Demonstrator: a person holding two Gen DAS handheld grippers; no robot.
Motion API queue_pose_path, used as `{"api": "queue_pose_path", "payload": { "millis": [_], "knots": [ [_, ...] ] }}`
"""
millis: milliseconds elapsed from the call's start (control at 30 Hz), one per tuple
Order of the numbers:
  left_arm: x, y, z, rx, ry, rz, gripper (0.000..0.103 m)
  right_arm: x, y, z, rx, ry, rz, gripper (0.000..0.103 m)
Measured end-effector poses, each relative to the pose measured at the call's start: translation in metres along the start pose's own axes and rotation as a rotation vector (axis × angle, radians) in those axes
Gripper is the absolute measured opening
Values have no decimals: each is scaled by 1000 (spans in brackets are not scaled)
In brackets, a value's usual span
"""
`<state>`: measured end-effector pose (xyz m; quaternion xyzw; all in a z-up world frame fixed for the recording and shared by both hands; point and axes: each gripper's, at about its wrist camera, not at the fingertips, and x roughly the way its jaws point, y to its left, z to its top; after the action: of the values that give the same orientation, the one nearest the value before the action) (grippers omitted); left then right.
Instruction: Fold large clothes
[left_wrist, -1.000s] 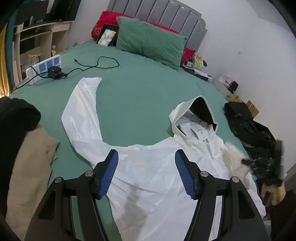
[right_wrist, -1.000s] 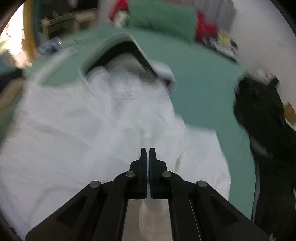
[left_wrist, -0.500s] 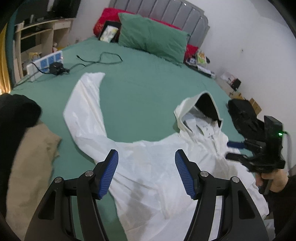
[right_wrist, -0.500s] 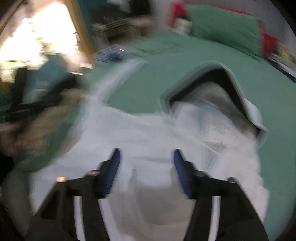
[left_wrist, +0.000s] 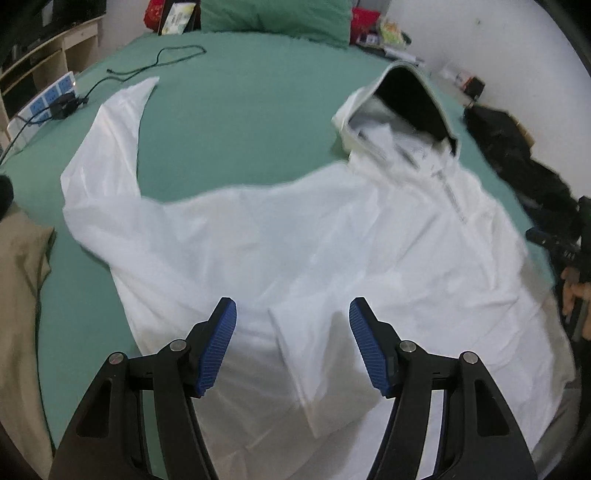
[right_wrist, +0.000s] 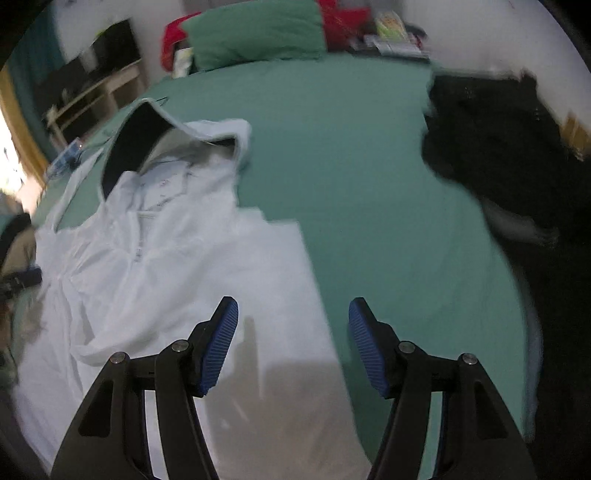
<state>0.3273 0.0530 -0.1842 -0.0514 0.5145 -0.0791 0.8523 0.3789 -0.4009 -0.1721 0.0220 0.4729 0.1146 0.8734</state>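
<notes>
The left gripper (left_wrist: 291, 347) fills the bottom centre of its view, blue pads spread wide with nothing pinched; below the gap lies a folded flap of the white hooded jacket (left_wrist: 332, 240), which sprawls across the green bed (left_wrist: 240, 122), one sleeve reaching to the upper left and the hood at upper right. The right gripper (right_wrist: 291, 347), likewise low in its frame, stands well apart and empty, above the jacket's right edge.

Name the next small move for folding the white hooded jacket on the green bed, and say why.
Probably lower the open left gripper and pinch the white hooded jacket: its long sleeve lies spread across the green bedsheet, while the right gripper stands open, holding nothing.
</notes>
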Motion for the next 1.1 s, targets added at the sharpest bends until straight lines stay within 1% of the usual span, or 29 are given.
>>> {"api": "queue_pose_path", "payload": {
  "millis": [33,67,100,167,200,233,267,300,333,367,433,467,500,533,567,600,667,700,767,800,833,867,900,933,967,1067,1100],
  "knots": [
    [5,0,-4,1,17,7,67,6,-7,-2,20,2,28,63],
    [11,0,-8,6,36,18,67,9,-6,-4,24,-3,44,63],
    [11,-3,-10,30,18,33,67,13,-6,-2,22,-8,57,63],
    [13,-11,-13,81,10,77,67,26,-5,8,7,-5,69,62],
    [13,-13,-13,83,5,83,66,32,-3,14,5,8,91,59],
    [12,-13,-13,82,-3,77,62,42,1,17,1,25,122,40],
    [11,-12,-13,84,-17,68,38,48,5,20,-16,31,125,18],
    [9,-12,-10,87,-30,74,14,50,8,22,-34,33,108,6],
    [7,-10,-6,79,-38,77,7,47,7,23,-33,33,113,4],
    [2,-7,0,56,-60,56,5,45,8,26,-32,21,98,4],
    [-8,-1,13,20,-115,42,4,32,10,32,-51,-37,18,3],
    [-13,1,19,15,-149,49,4,25,11,34,-58,-66,-28,3],
    [-14,1,24,19,-168,63,3,20,13,36,-67,-89,-69,3],
    [-13,3,27,27,-178,80,3,14,16,37,-77,-114,-129,3],
    [-10,6,29,27,-168,87,3,14,17,38,-79,-120,-170,3],
    [-5,10,30,17,-139,86,4,17,17,37,-79,-116,-196,3],
    [10,17,29,-22,-71,74,4,33,13,33,-54,-68,-240,3],
    [16,21,27,-47,-42,62,6,43,9,31,-27,-40,-244,3],
    [18,24,25,-63,-34,44,9,52,0,26,31,-17,-238,7],
    [15,24,26,-64,-34,43,16,49,-1,26,56,-36,-240,12],
    [12,23,25,-65,-36,41,24,46,0,27,69,-33,-260,25],
    [9,24,24,-67,-39,29,41,42,2,28,75,-36,-273,41],
    [4,25,24,-73,-45,7,47,36,6,30,81,-52,-270,47],
    [0,27,23,-82,-53,-9,47,28,11,32,82,-73,-268,56],
    [-5,28,22,-88,-59,-12,47,21,18,31,73,-91,-275,58],
    [-26,36,20,-86,-91,-9,47,-2,57,39,0,-153,-287,60],
    [-32,40,18,-89,-102,-9,47,-9,76,43,-32,-180,-282,60]
  ]
}}
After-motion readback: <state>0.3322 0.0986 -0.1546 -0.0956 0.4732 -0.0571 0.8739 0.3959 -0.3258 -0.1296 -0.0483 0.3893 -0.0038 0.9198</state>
